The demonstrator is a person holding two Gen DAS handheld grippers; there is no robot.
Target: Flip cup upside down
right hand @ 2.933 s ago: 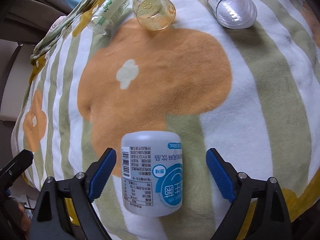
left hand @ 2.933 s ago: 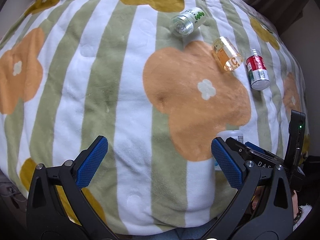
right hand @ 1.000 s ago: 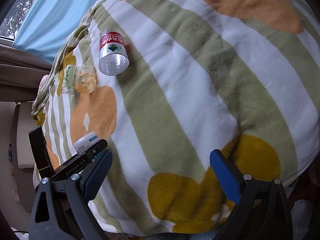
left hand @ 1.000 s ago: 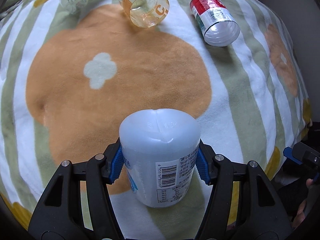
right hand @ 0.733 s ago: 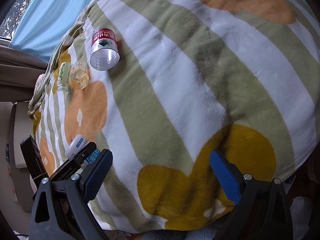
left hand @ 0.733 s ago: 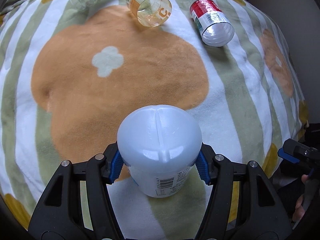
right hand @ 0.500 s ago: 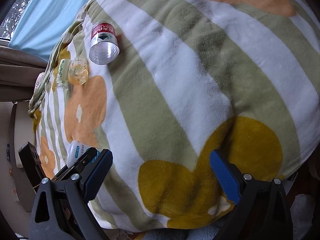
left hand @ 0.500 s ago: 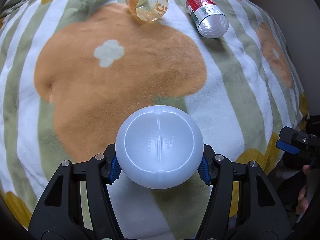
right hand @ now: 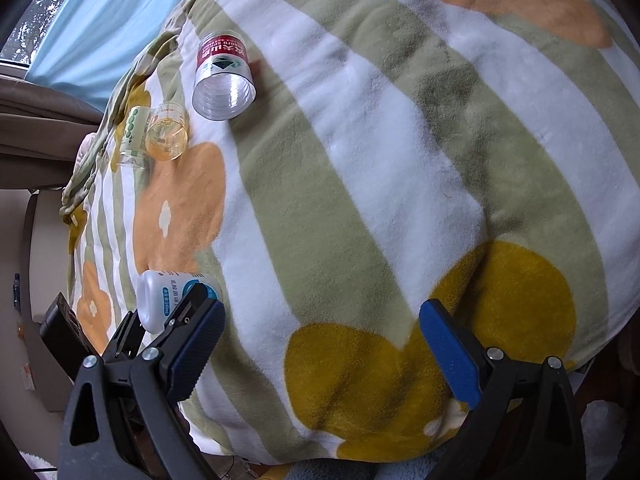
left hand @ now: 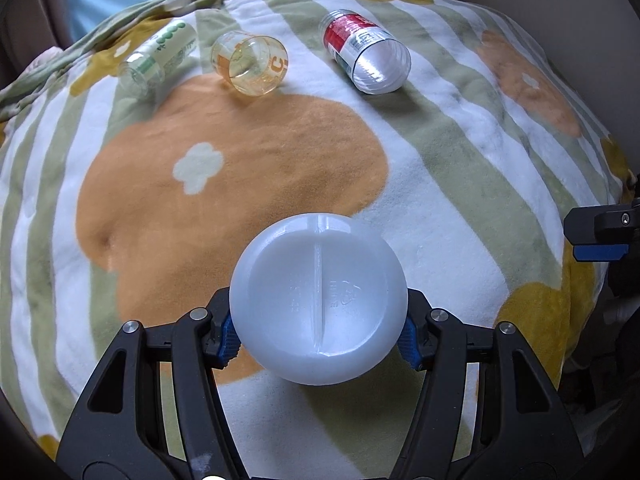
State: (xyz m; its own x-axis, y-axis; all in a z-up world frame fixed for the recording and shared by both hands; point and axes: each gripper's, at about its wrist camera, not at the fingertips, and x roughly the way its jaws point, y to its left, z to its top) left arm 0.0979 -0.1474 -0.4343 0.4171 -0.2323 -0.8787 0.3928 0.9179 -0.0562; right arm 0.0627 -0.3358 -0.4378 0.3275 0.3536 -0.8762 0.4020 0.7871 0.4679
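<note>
the white cup (left hand: 318, 304) is clamped between the left gripper's (left hand: 319, 330) fingers, base toward the camera; the right gripper (right hand: 320, 340) is held wide apart, empty, over the blanket (right hand: 360, 160).

White cup (left hand: 318, 300) held base-up over the blanket

It is milky plastic with a blue-printed label (right hand: 176, 294) on its side. Its round, seamed base faces the left wrist camera, and it sits at the blanket's near edge, well apart from the other cups.
</note>
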